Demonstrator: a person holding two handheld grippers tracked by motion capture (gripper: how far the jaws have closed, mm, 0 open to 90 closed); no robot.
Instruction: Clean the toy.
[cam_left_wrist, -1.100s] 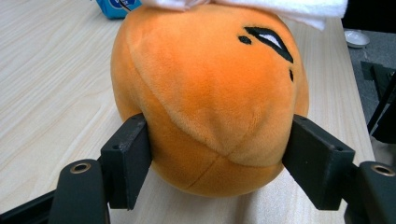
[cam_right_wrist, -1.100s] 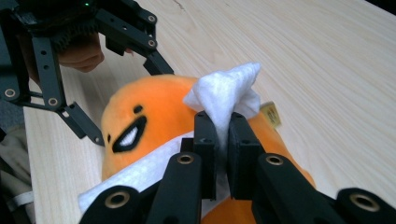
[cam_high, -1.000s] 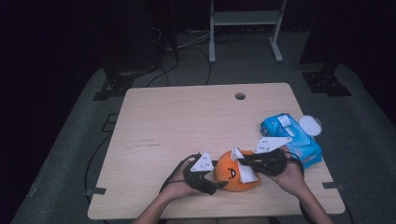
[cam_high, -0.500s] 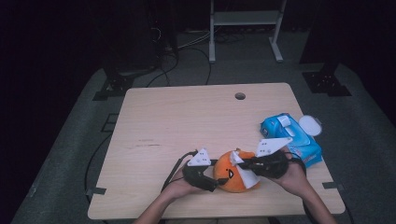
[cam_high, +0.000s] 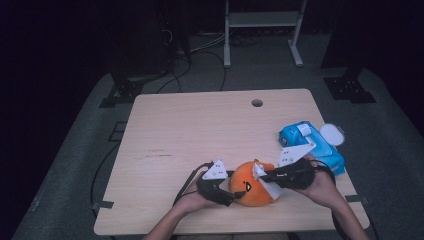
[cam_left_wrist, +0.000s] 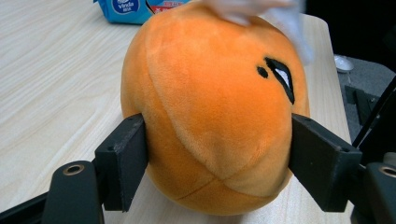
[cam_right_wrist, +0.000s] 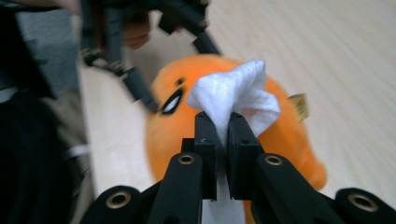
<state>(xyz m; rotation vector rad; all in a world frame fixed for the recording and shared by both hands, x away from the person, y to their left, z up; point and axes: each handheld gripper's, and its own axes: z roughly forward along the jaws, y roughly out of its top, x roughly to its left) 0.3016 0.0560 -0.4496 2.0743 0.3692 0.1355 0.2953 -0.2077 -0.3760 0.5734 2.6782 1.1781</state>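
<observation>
Nearest the person's edge of the table (cam_high: 165, 130), an orange plush toy (cam_high: 251, 184) is seen resting on the light wood, held between the two grippers. In the high view the left gripper (cam_high: 226, 192) is pressed in from the toy's left side, and in the left gripper view its two black pads are seen squeezed against the toy's (cam_left_wrist: 212, 107) flanks, one on each side, so that the plush bulges out between them; these jaws have just been closing, with the toy between them, and the grasp is now on the toy itself. A black stitched eye is seen on the toy's upper right in that view. The right gripper (cam_high: 261, 176) is laid in from the toy's right, and in the right gripper view its jaws are seen clenched almost together on a crumpled white tissue (cam_right_wrist: 236, 93), which is pinched at its lower part and fans out above the fingertips, directly in front of the toy's (cam_right_wrist: 187, 140) top; whether the tissue is touching the plush cannot be told. Beyond the right hand (cam_high: 317, 182), near the table's right edge, a blue tissue pack (cam_high: 312, 147) is seen lying flat with its white lid flipped open. Farther off, a small round hole (cam_high: 257, 103) is set in the tabletop near its far edge
</observation>
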